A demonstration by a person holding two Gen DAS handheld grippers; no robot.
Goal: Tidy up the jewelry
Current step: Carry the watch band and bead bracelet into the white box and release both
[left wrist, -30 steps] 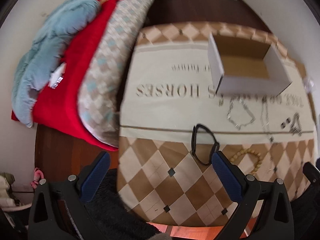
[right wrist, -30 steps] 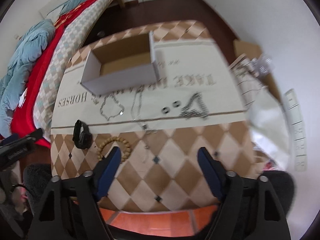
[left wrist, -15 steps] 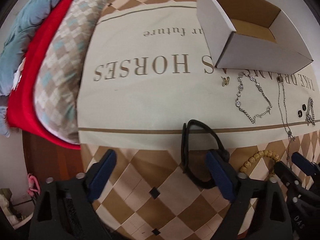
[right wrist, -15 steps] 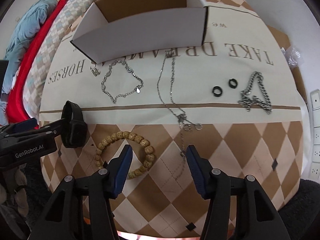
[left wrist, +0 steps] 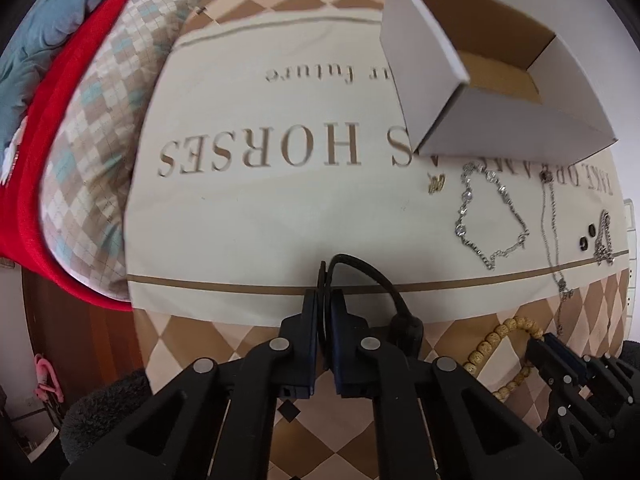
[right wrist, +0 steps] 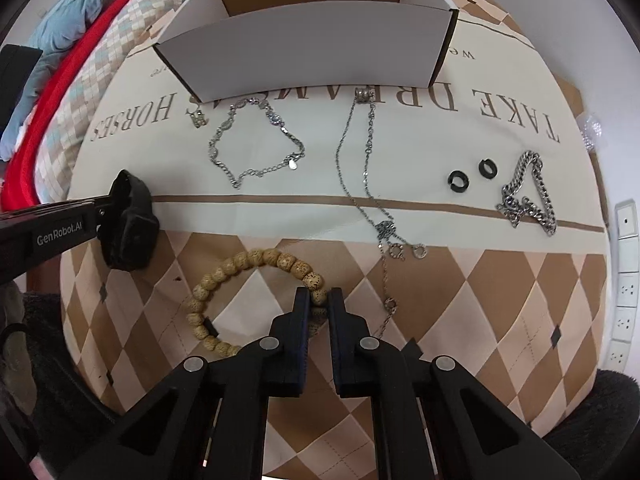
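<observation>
Left tool [left wrist: 324, 312] clamped on black watch [right wrist: 130, 224] strap; right tool [right wrist: 318, 300] pinched on wooden bead bracelet [right wrist: 248, 264]. Both pieces at near edge of counter [right wrist: 480, 300], white box [right wrist: 312, 60] straight beyond at far side, its long axis crosswise to both tools. Watch sits nearer box's left end, beads nearer middle. Between tools and box: one silver bracelet [right wrist: 256, 144], one long necklace [right wrist: 360, 152], two black rings [right wrist: 472, 174], one heavy chain [right wrist: 528, 192], one small gold charm [right wrist: 199, 119].

Red blanket [left wrist: 44, 92], wall sockets [right wrist: 625, 280].
</observation>
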